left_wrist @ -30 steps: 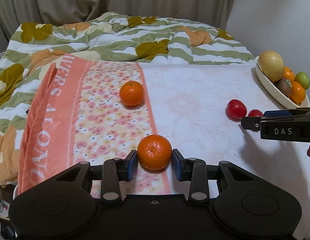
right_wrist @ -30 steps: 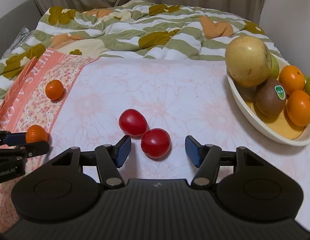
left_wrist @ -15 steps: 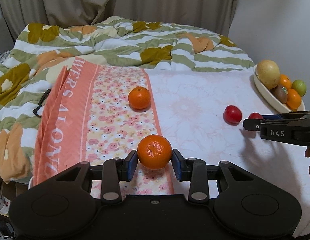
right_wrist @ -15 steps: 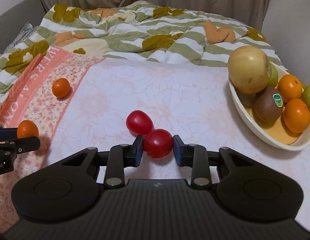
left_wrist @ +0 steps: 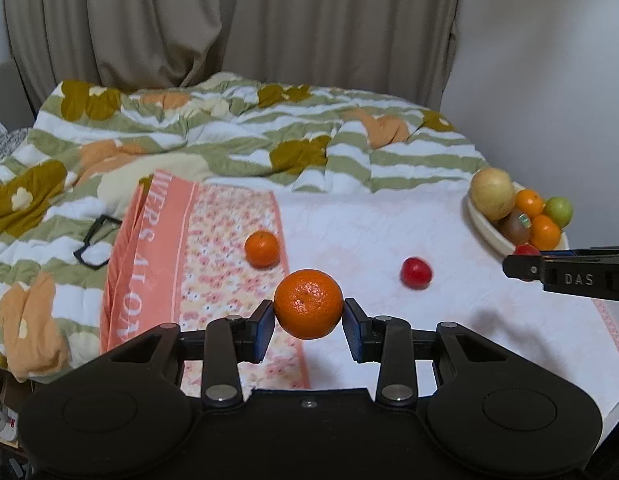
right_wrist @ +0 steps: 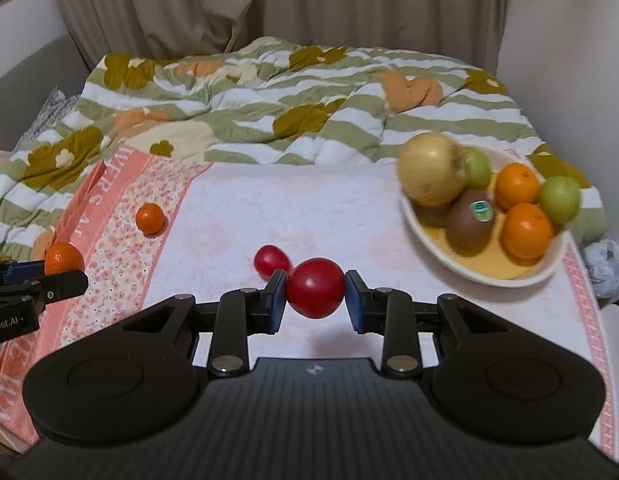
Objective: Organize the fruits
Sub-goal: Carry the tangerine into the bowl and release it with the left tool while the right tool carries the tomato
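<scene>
Your left gripper has its jaws clenched on a mandarin, held clear of the bed at centre frame, with a second mandarin lying on the floral towel just above it. Your right gripper has its jaws clamped on a red fruit at centre frame, lifted off the bed; another red fruit lies just up-left of it. The bowl sits at right of frame, holding oranges, a kiwi, green fruit and a large yellow one.
</scene>
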Motion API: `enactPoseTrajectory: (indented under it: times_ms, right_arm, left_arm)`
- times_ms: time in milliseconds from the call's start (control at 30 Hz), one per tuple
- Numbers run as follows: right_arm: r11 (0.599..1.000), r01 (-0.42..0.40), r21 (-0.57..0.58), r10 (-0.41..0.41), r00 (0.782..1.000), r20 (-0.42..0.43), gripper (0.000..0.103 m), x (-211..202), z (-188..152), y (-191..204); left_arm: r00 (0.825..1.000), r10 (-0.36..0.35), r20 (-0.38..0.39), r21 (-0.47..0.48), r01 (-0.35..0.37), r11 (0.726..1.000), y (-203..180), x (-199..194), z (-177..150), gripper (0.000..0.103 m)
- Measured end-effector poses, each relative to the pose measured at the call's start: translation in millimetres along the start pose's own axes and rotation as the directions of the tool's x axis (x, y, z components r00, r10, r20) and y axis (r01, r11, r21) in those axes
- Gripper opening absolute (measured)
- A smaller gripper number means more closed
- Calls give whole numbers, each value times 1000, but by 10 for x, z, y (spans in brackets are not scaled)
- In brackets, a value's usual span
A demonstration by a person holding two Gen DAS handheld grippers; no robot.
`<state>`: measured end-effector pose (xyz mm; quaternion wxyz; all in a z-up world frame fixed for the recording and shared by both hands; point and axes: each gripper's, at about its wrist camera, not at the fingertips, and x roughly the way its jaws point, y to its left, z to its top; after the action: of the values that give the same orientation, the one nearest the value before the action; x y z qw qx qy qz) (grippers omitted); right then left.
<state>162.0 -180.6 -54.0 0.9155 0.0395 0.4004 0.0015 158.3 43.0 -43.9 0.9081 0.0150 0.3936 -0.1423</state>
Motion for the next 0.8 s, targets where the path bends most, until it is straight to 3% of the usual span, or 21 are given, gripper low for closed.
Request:
enactPoseTrajectory:
  times_ms: [433, 800]
  right_arm:
    - [1000, -26, 13, 25, 998, 51, 47, -600, -3, -855]
    - [997, -53, -47, 56, 996, 71, 47, -702, 49, -1748]
  left_arm:
    - [996, 19, 88, -2, -19, 1000, -838, -377, 149, 41]
    - [996, 4, 85, -31, -2, 1000, -1849, -132, 255, 41]
